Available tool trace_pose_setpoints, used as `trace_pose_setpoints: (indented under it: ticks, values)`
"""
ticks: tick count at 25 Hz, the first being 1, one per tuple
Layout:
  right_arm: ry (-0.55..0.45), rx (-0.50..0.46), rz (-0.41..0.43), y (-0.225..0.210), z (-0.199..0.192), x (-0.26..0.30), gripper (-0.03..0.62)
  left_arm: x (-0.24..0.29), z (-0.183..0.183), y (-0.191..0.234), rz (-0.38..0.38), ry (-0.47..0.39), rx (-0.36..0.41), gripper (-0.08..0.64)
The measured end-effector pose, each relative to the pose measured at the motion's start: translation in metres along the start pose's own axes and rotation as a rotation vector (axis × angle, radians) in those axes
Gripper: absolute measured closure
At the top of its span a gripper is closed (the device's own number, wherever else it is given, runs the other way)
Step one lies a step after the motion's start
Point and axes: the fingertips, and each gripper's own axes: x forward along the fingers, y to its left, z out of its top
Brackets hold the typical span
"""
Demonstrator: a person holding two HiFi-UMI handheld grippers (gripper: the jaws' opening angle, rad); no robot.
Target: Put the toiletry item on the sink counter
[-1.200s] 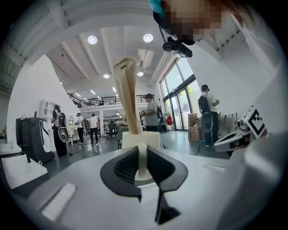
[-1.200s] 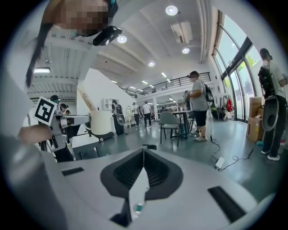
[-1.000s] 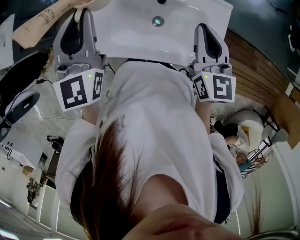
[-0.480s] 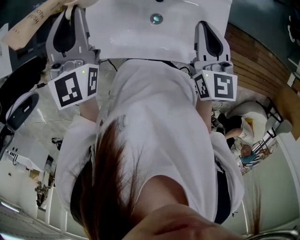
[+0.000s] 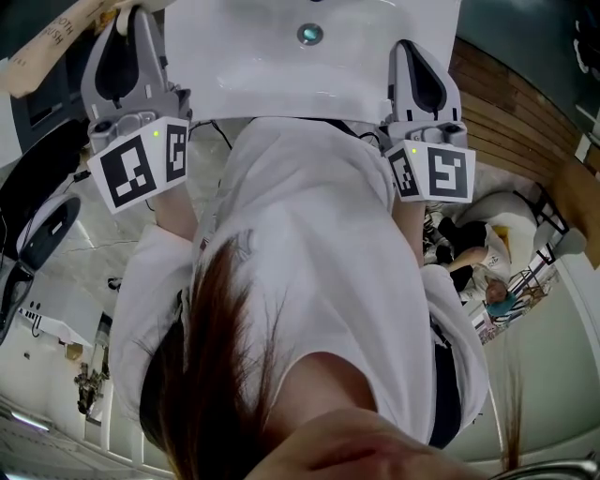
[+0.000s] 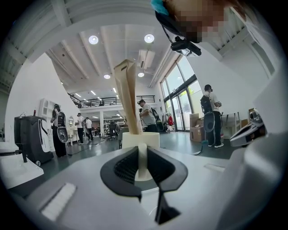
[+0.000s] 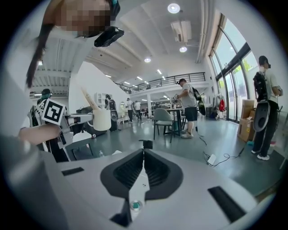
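A beige toiletry tube (image 6: 128, 94) with a white cap (image 6: 140, 140) stands up between the jaws of my left gripper (image 6: 142, 150), which is shut on the cap end. In the head view the tube (image 5: 42, 47) points out to the upper left from the left gripper (image 5: 129, 14), beside the left edge of the white sink (image 5: 262, 75) with its round drain (image 5: 309, 35). My right gripper (image 5: 412, 52) hovers over the sink's right front edge. Its jaws (image 7: 143, 152) are shut with nothing between them. The right gripper view also shows the tube's cap (image 7: 101, 119).
A wooden slatted surface (image 5: 511, 131) lies right of the sink. A dark appliance (image 5: 42, 230) sits at the left. The gripper views show an open hall with several people, a chair (image 7: 163, 120), cardboard boxes (image 6: 196, 132) and a black machine (image 6: 29, 137).
My left gripper has moved left and a little farther out with the tube, past the sink's left edge. The right gripper has stayed in place.
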Motion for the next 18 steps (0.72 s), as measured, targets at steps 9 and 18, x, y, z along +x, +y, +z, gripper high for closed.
trace_pose_setpoints:
  ticks: [9, 18]
  values:
    - [0.019, 0.002, -0.022, 0.002, -0.003, 0.002, 0.581, 0.012, -0.006, 0.013, 0.009, -0.006, -0.001, 0.511]
    - [0.046, 0.005, -0.042, 0.01, -0.008, 0.003, 0.581, 0.025, -0.019, 0.022, 0.0, 0.001, -0.014, 0.511]
